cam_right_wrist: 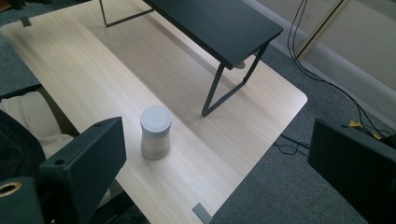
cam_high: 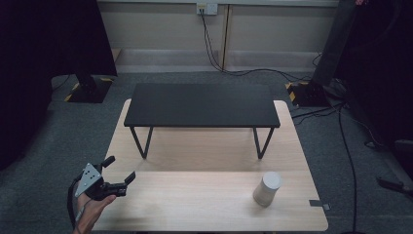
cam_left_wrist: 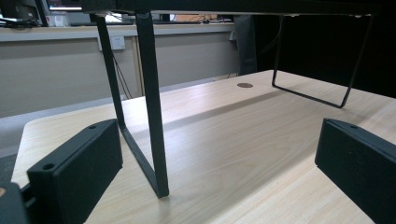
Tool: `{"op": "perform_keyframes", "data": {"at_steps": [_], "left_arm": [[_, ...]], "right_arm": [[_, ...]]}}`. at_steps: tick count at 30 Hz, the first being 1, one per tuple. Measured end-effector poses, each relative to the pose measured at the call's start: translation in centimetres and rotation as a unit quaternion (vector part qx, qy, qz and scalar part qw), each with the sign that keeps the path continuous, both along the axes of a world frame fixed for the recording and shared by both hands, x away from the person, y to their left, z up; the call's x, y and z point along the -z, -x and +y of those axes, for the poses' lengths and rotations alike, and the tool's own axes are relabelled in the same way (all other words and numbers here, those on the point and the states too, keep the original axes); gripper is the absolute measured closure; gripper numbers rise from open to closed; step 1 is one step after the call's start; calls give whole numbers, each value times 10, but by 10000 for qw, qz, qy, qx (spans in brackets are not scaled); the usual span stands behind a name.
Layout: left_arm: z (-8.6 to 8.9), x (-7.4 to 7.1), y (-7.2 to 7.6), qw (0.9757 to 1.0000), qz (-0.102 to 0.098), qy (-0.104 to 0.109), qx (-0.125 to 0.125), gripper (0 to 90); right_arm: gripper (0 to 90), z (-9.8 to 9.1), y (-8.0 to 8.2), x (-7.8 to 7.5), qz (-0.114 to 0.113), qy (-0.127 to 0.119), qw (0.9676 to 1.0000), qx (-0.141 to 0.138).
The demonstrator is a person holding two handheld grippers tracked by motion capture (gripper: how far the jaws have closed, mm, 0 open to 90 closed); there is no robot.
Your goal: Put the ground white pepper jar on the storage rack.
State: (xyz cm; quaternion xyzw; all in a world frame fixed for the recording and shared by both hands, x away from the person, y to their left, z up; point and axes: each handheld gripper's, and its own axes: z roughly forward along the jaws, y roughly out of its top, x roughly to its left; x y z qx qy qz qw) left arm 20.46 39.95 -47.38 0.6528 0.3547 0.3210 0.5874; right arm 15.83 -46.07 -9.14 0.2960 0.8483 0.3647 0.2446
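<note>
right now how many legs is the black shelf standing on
2. Both are bent metal loop legs: the left leg stands under the black shelf at its left end, the right leg under its right end, both on the wooden table.

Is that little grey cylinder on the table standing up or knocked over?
Upright: the grey cylinder stands on its base on the wooden table, flat top up.

A pale grey lidded cylinder (cam_high: 267,188) stands upright on the wooden table's (cam_high: 195,200) front right.

A canister (cam_high: 267,188) stands on the table (cam_high: 204,204), before the shelf (cam_high: 201,104), at right.
</note>
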Motion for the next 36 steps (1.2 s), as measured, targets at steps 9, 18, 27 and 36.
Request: {"op": "perform_keyframes", "data": {"at_steps": [9,18,27,36], "left_arm": [[1,0,1,10000,66,17,-32,0],[1,1,1,9999,109,33,-32,0],[-1,1,1,9999,119,5,-96,0],[-2,1,1,9999,120,-7,-118,0]], "right_arm": [[32,11,-18,23,46,-68,9998,160],[32,27,-34,44,328,-138,9988,330],[38,55,-57,77,606,40,9976,330],[40,78,-77,106,865,73,9959,239]]}}
